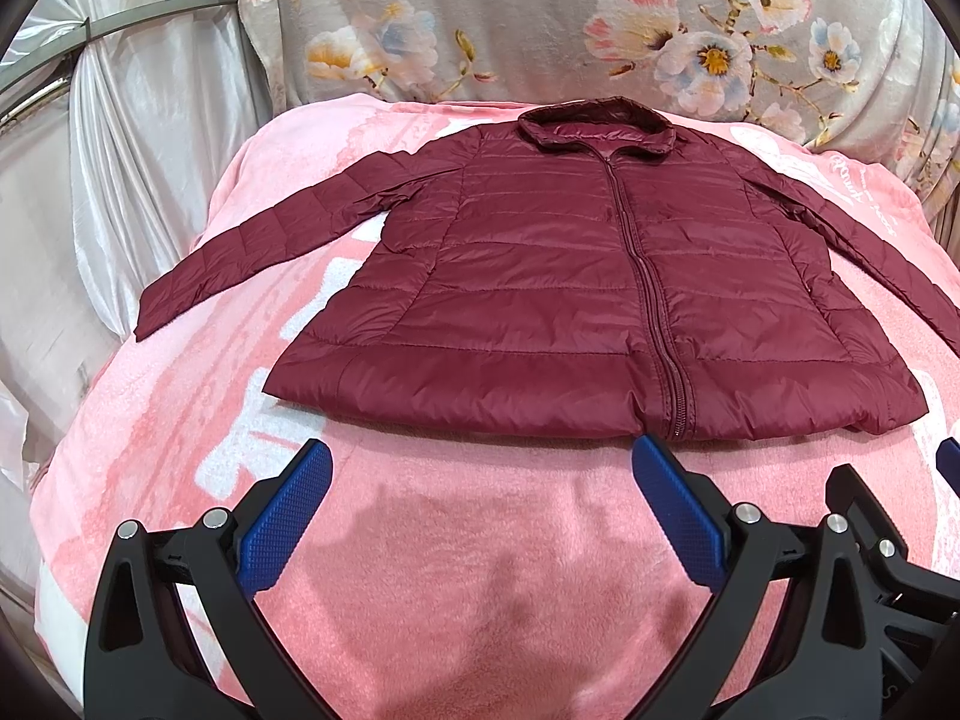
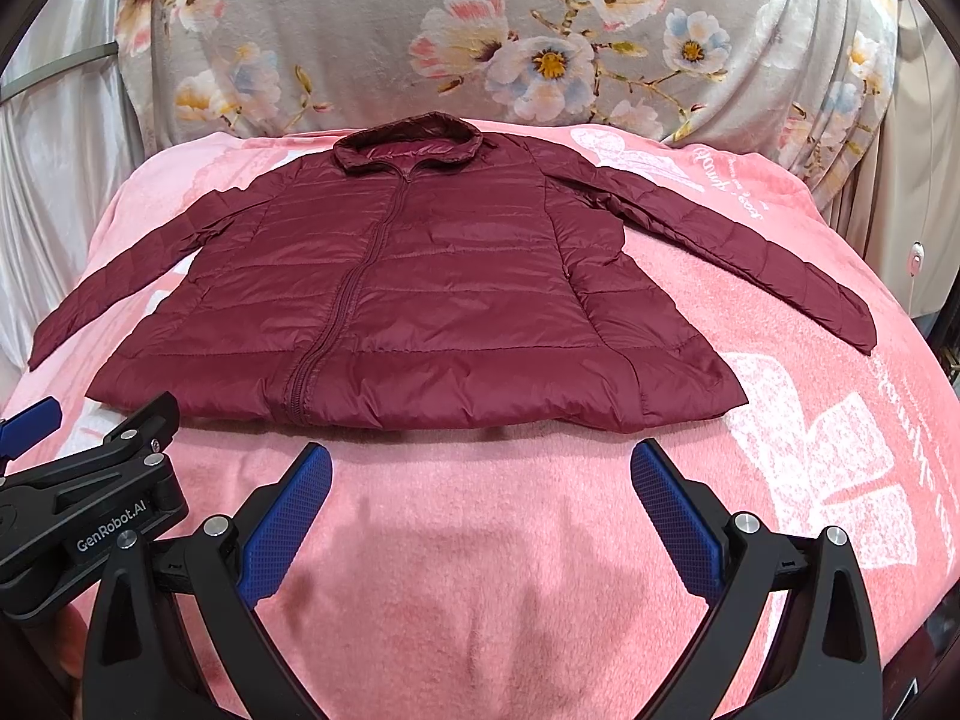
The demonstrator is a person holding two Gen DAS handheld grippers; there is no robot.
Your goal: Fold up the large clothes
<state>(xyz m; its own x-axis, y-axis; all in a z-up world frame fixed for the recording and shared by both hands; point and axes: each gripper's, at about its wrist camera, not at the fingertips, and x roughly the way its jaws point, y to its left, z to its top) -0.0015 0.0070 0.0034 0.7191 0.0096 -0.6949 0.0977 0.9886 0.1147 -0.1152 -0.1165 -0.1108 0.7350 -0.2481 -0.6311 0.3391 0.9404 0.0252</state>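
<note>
I see the jacket (image 1: 576,294) lying flat and zipped on the pink blanket (image 1: 456,570), sleeves spread out. My left gripper (image 1: 480,468) and right gripper (image 2: 480,468) hover near its hem, both with fingers apart, holding nothing.
</note>
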